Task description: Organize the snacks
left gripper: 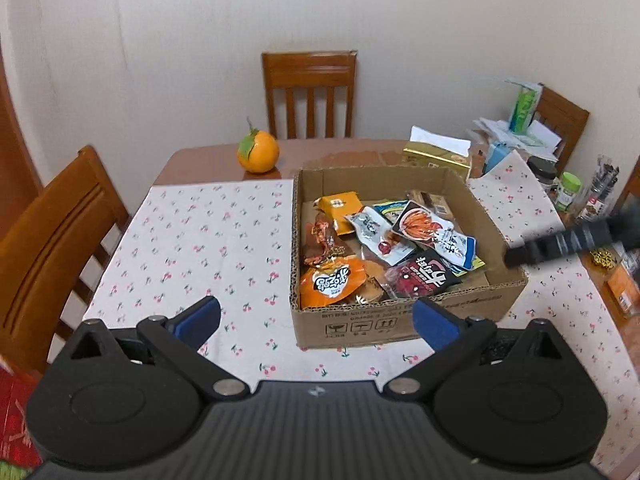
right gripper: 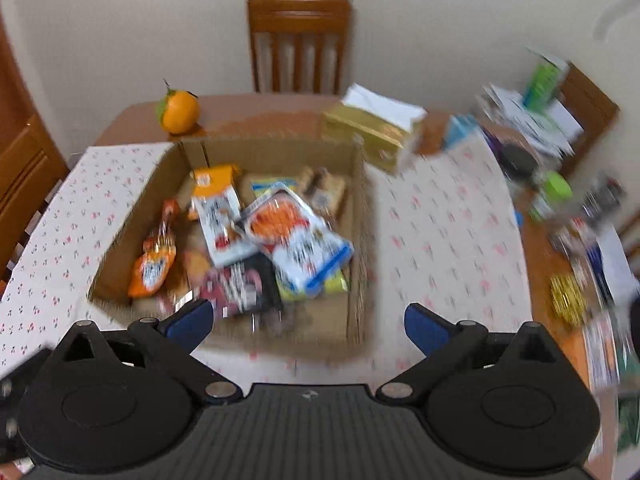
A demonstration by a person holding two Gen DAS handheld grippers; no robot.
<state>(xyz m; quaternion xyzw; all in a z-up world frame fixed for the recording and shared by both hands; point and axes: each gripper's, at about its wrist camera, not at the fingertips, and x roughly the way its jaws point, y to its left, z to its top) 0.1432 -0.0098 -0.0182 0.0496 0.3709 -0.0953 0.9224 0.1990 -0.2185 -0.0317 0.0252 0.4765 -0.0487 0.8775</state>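
While both grippers hang over it, the wooden table (left gripper: 224, 152) fills the scene, w/ a cherry-print cloth (left gripper: 200, 240) spread across most of the top. Chairs next: one at the far side (left gripper: 309, 92), one on the left (left gripper: 56, 240), another at the far right corner behind a heap of papers.

On the cloth, right of centre, sits the open cardboard box (left gripper: 400, 320), and that's where the snacks are, piled loose inside. Biggest pack is the white-and-blue one w/ an orange picture (left gripper: 436, 232), lying on top toward the right wall. Below it a black-and-red pack (left gripper: 424, 280); at the near-left corner an orange pouch (left gripper: 332, 286); at the back a small orange pack (left gripper: 344, 206).

Behind the box, a gold tissue box (left gripper: 436, 156). Far left on bare wood, an orange w/ a leaf (left gripper: 258, 152), well apart from the box.

Left gripper (left gripper: 316, 320): jaws spread wide, nothing between them, near the box's front wall. Right gripper (right gripper: 308, 320): also at full spread, empty, above the box's near-right corner; its view is blurred.
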